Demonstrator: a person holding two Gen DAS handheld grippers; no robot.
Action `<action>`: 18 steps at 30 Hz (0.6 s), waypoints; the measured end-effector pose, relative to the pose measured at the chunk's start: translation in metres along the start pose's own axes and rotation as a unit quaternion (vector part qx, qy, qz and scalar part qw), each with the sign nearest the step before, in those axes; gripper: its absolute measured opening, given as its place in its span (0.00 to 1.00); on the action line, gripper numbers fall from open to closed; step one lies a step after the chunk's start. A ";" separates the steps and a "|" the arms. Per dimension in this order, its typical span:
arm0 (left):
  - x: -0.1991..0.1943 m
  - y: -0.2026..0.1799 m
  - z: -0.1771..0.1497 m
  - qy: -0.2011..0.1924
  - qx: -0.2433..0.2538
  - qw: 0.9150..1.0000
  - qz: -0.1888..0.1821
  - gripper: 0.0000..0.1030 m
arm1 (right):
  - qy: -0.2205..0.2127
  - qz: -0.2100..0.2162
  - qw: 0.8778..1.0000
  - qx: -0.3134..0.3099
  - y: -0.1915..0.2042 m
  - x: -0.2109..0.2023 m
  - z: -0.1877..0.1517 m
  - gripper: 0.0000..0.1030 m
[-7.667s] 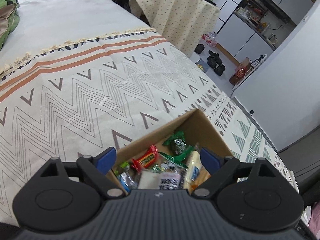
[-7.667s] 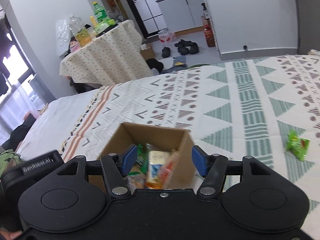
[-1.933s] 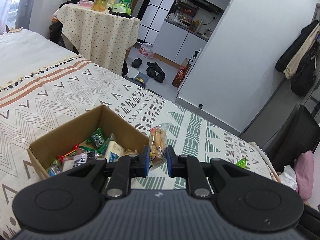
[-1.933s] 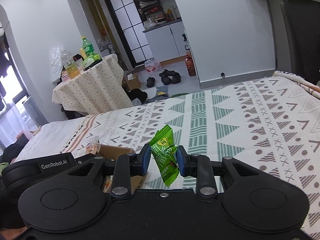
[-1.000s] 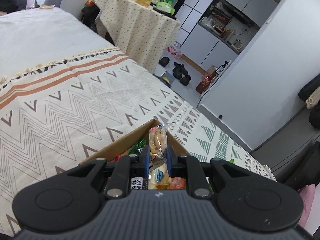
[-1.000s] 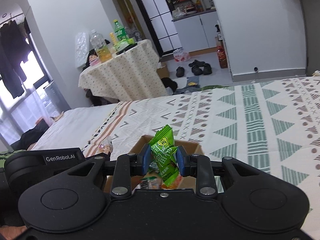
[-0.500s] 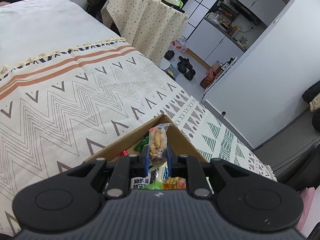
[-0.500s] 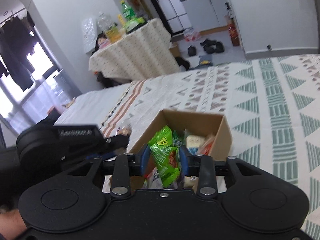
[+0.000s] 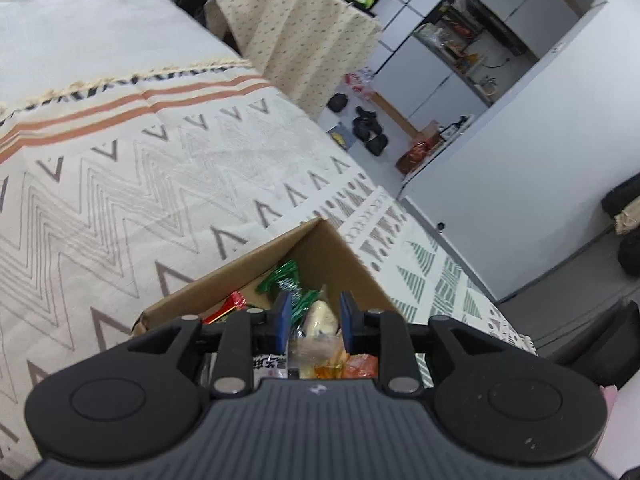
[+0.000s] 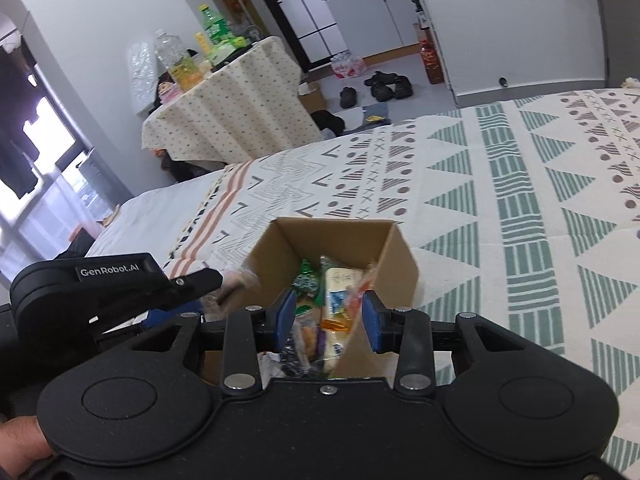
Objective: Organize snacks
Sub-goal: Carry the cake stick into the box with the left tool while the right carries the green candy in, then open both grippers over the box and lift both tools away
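Observation:
An open cardboard box sits on the patterned bedspread, holding several wrapped snacks. My left gripper hovers over its near side and its jaws are opening. A clear packet of pale yellow snacks sits low between the blue pads, with a gap on each side. My right gripper hangs over the box from the other side, its jaws slightly apart with nothing between them, only the box's contents below. In the right wrist view the left gripper reaches in from the left with a blurred clear packet at its tip.
The bedspread spreads wide around the box. Beyond the bed stands a round table with a dotted cloth and bottles on it. Shoes lie on the floor by white cabinets. A hand shows at the lower left.
The right gripper has let go of the green packet, which is gone from between its pads. The left pads have parted from the clear packet, and that gripper sank lower over the box.

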State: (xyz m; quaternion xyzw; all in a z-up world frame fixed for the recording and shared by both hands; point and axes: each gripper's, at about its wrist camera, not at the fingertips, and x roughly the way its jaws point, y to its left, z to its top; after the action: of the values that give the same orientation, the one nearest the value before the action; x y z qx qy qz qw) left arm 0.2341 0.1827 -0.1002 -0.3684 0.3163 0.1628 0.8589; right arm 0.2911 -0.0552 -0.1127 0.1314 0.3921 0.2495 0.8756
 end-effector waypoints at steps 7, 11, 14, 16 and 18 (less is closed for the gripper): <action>-0.003 0.000 -0.002 0.002 0.001 0.999 0.039 0.46 | -0.001 -0.008 1.000 0.013 -0.014 -0.006 -0.002 0.36; -0.006 -0.007 -0.006 0.002 0.021 0.998 0.058 0.58 | 0.001 -0.012 1.000 0.022 -0.021 -0.012 -0.004 0.36; -0.011 -0.012 -0.012 0.005 0.037 0.997 0.065 0.69 | 0.001 -0.015 0.999 0.035 -0.027 -0.018 -0.004 0.36; -0.015 -0.016 -0.016 0.010 0.046 0.997 0.067 0.74 | -0.001 -0.017 0.999 0.042 -0.031 -0.023 -0.003 0.36; -0.020 -0.021 -0.020 0.015 0.051 0.997 0.063 0.77 | -0.005 -0.021 0.999 0.045 -0.035 -0.031 -0.001 0.37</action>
State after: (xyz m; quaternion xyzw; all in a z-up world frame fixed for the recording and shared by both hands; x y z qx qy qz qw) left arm 0.2217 0.1527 -0.0865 -0.3061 0.3595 0.1947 0.8597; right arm 0.2840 -0.1016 -0.1092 0.1639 0.4015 0.2123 0.8757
